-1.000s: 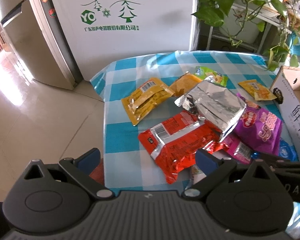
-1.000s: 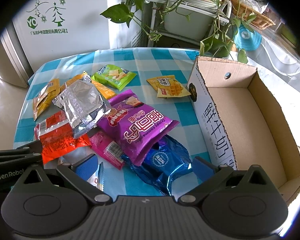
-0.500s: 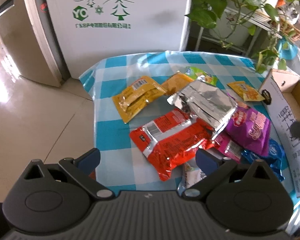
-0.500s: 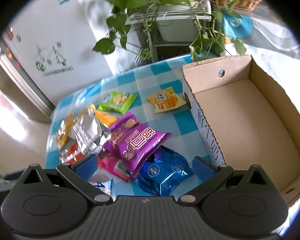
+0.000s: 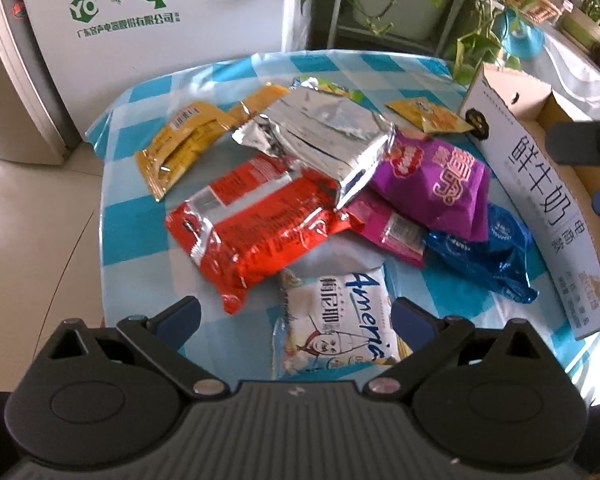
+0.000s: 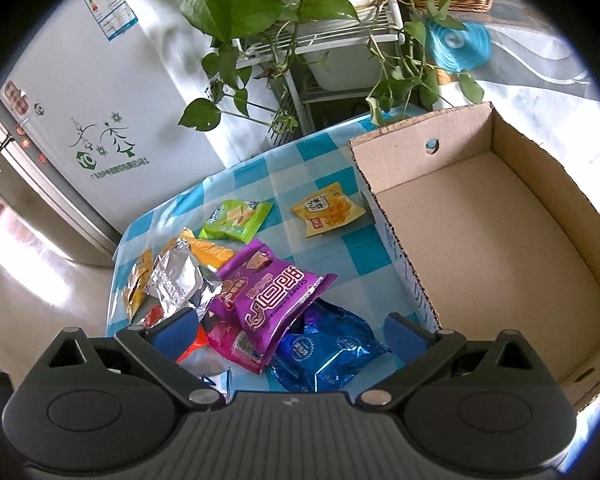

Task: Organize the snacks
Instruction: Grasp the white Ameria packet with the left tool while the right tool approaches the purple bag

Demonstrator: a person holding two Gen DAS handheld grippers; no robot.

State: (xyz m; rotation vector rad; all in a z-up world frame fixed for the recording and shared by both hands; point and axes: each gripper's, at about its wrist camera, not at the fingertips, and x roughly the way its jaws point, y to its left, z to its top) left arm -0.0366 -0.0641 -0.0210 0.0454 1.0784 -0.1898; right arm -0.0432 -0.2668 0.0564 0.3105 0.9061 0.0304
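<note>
While both sets of jaws stand spread and empty, the left gripper (image 5: 296,318) hangs over one white crinkly snack packet (image 5: 338,322); the right gripper (image 6: 294,330) over one shiny blue foil packet (image 6: 324,354); ten packets crowd the blue-checked tablecloth (image 5: 136,220) beside one open brown cardboard box (image 6: 496,220).

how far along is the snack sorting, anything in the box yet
Nothing looks done: the cardboard box is bare inside. Nothing is in hand either; the left tongs and right tongs are both open above the pile. All packets remain on the checked tablecloth, including the red packet, purple bag, blue bag and silver pouch.
</note>
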